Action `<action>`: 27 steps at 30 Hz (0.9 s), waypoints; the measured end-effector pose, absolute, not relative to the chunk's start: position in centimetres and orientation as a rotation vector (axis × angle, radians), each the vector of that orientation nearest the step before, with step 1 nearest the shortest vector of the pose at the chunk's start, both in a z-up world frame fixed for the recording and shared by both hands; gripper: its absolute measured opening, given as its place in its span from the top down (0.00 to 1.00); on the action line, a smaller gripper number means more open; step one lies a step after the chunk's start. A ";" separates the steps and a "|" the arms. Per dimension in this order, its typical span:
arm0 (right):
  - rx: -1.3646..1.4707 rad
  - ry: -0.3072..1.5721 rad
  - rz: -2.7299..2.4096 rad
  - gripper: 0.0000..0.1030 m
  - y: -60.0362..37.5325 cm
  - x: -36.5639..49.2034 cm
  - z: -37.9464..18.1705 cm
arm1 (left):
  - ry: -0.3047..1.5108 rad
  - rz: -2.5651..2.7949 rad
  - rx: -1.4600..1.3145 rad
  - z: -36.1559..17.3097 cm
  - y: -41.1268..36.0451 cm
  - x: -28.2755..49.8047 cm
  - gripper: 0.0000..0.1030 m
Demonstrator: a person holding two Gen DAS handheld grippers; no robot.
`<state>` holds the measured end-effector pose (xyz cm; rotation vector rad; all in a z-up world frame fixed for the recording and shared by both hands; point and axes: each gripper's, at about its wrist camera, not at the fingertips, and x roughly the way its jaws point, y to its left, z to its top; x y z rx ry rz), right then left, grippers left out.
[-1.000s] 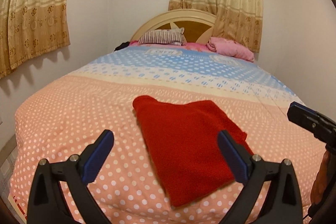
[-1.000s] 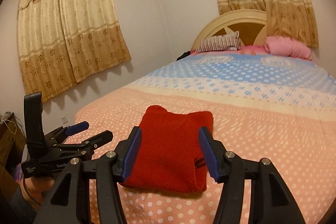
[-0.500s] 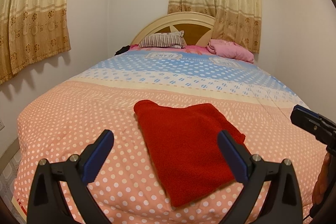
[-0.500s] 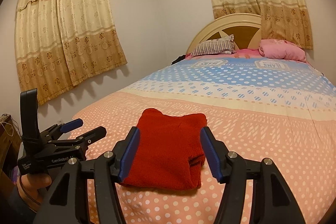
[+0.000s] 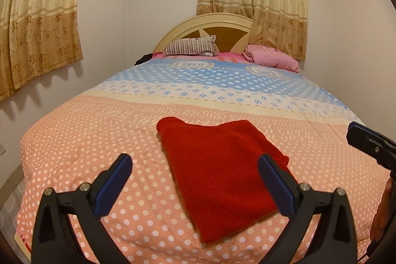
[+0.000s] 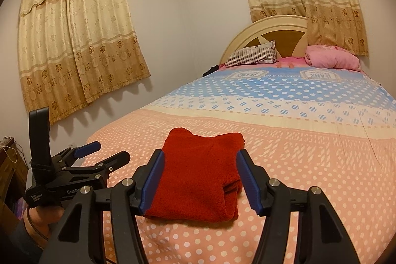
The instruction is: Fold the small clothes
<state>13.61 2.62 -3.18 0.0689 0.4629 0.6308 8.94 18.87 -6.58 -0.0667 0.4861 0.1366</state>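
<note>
A red cloth [image 5: 217, 172] lies folded into a neat rectangle on the pink dotted end of the bedspread [image 5: 81, 140], near the foot of the bed. My left gripper [image 5: 195, 158] hovers just short of it, open, with nothing between its blue pads. In the right wrist view the same red cloth [image 6: 200, 170] lies beyond my right gripper [image 6: 200, 152], which is open and clear of the fabric. The left gripper [image 6: 110, 151] shows at the left there, held in a hand. One finger of the right gripper [image 5: 366, 142] juts in at the right edge of the left wrist view.
A striped pillow [image 5: 189, 47] and a pink pillow [image 5: 272, 58] rest against the round headboard [image 5: 210, 21]. Beige curtains [image 6: 74, 46] hang on the left wall and behind the bed. The bed's left edge drops to the floor [image 5: 10, 209]. Dark furniture [image 6: 10, 170] stands at far left.
The right wrist view has shifted slightly, with the cloth a touch farther from the jaws. The cloth lies as before and both grippers have stayed open.
</note>
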 end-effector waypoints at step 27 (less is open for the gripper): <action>0.069 0.454 0.636 0.40 2.7 13.0 -2.9 | 0.502 0.159 -0.068 -6.5 19.1 9.1 0.00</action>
